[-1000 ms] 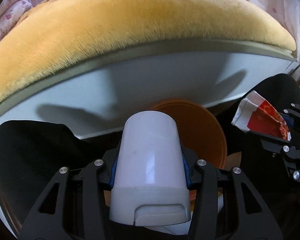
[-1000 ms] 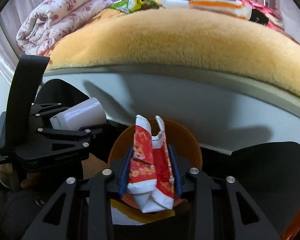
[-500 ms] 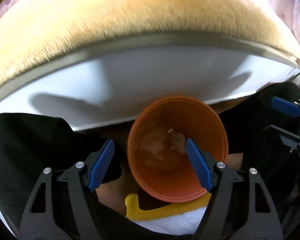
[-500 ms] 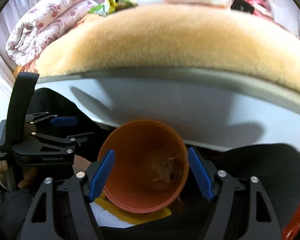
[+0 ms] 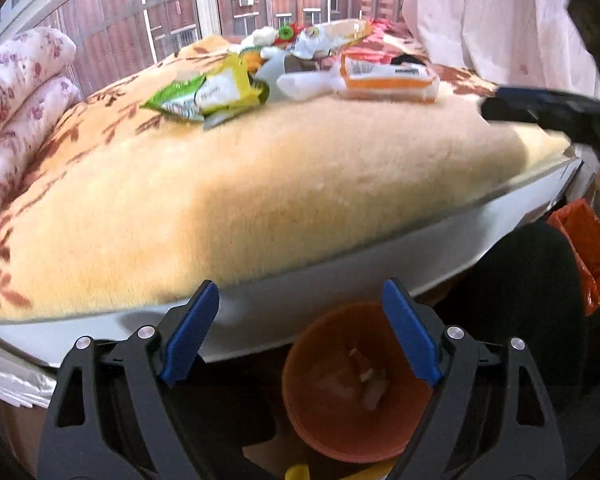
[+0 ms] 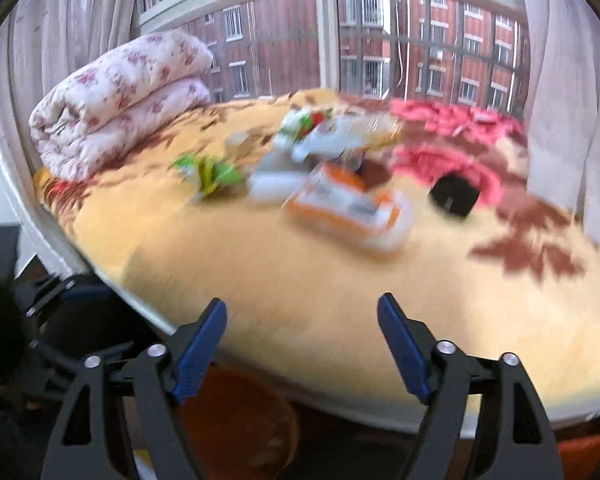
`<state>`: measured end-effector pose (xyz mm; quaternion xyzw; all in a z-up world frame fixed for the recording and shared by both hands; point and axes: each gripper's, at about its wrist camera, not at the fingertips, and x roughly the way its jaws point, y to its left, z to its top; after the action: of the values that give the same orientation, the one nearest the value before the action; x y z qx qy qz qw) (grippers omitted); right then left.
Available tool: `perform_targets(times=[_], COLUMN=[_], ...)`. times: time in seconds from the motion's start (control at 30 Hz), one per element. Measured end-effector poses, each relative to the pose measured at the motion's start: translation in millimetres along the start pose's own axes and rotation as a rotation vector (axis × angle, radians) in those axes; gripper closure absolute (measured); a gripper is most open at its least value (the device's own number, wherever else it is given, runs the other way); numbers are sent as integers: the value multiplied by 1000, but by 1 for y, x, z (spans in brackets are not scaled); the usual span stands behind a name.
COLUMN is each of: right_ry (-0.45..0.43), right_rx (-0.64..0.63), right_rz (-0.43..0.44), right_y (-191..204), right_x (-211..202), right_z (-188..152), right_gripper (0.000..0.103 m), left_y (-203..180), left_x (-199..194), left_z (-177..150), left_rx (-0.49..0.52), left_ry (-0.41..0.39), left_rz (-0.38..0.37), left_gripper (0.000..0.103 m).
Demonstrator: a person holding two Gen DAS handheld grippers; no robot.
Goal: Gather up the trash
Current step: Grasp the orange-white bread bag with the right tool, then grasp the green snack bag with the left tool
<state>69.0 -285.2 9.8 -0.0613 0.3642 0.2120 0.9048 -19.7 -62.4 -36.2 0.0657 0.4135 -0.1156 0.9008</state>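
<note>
Both hand-held grippers, left (image 5: 300,332) and right (image 6: 302,350), are wide open and empty above the orange bin (image 5: 354,392). Remaining wrappers (image 5: 292,76) lie mid-bed on the blanket (image 5: 260,184), toward the window edge. Best reach for the nearest wrapper and pinch flat edges.

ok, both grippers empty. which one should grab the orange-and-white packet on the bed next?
Right, probably. The right gripper is open above the blanket, with the orange-and-white packet ahead of it. The left gripper, also open, sits back at the bed edge over the orange bin.

floral quilt (image 6: 116,100) folded | yellow blanket (image 5: 260,192) | window (image 6: 400,40)
</note>
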Motion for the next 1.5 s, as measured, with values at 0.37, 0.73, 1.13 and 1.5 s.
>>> perform_targets(times=[0.37, 0.73, 1.13, 1.5], right_ry=[14, 141, -21, -108], right_rx=[263, 278, 251, 263], right_rz=[109, 121, 25, 5], right_y=[-72, -70, -46, -23], right_x=[69, 137, 72, 21], right_z=[57, 59, 35, 6], right_gripper=[14, 38, 73, 72], left_y=[4, 7, 18, 46], left_x=[12, 18, 15, 32], left_z=[13, 14, 23, 111], left_rx=[-29, -35, -102, -291], left_ry=[5, 21, 13, -25], left_rz=[9, 4, -6, 79], left_gripper=[21, 21, 21, 20])
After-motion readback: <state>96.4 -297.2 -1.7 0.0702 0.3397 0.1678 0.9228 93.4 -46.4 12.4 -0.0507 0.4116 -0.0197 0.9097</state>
